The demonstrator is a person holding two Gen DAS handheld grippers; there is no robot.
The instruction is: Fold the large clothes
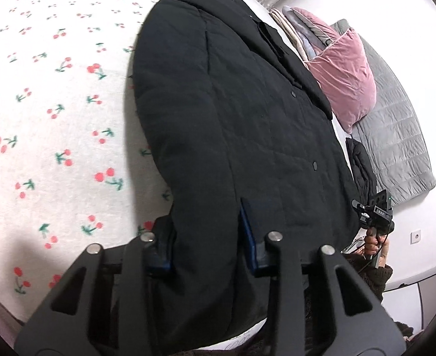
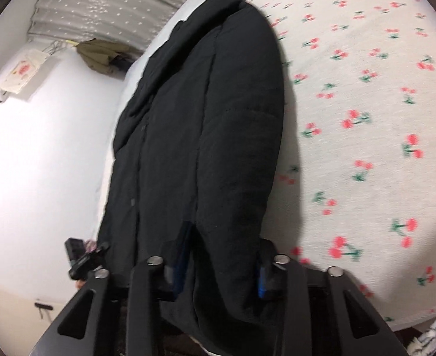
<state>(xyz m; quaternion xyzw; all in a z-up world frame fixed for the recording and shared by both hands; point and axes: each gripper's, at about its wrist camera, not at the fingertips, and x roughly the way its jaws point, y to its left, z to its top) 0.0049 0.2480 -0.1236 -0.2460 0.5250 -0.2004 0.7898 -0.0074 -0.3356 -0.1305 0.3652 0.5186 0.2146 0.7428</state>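
Both grippers (image 1: 207,246) (image 2: 220,267) clamped on black coat (image 1: 247,118)

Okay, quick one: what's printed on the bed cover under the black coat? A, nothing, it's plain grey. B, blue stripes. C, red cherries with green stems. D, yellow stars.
C: the white bed cover beside the black coat is dotted with red cherries on green stems, and the right wrist view shows the same print.

Fisheye is bending both views hard, with dark vignetting at corners. Right wrist view is smearing with motion blur; white wall (image 2: 39,154) is blowing out.
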